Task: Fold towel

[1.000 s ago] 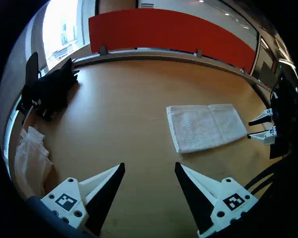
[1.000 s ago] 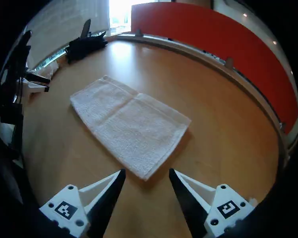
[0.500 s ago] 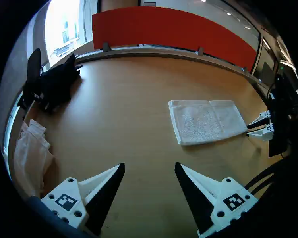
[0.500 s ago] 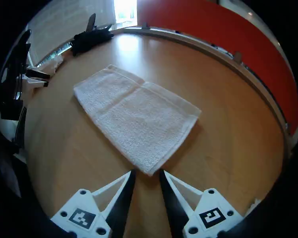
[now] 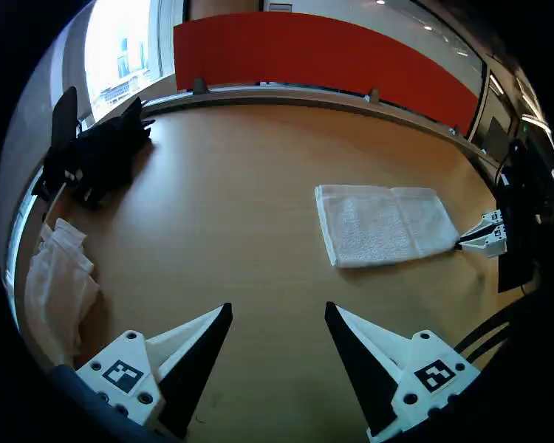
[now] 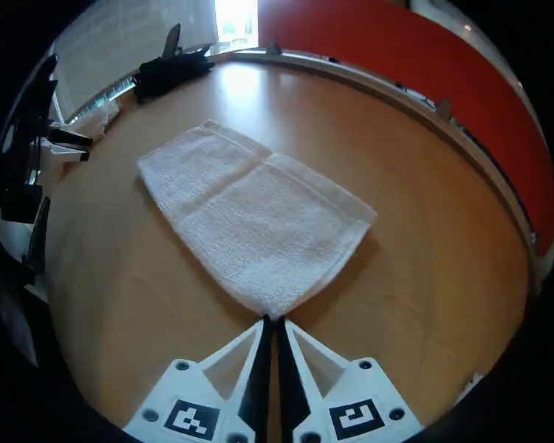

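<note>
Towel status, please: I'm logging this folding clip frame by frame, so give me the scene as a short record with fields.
task item: white terry towel, folded over, lying flat
surface: light wooden table
right gripper: shut, tips at the towel's near corner; whether they pinch the cloth is unclear
left gripper: open, over bare table, apart from the towel
backdrop: long red panel along the far edge
other items: black bundle and crumpled white material at the table's side
</note>
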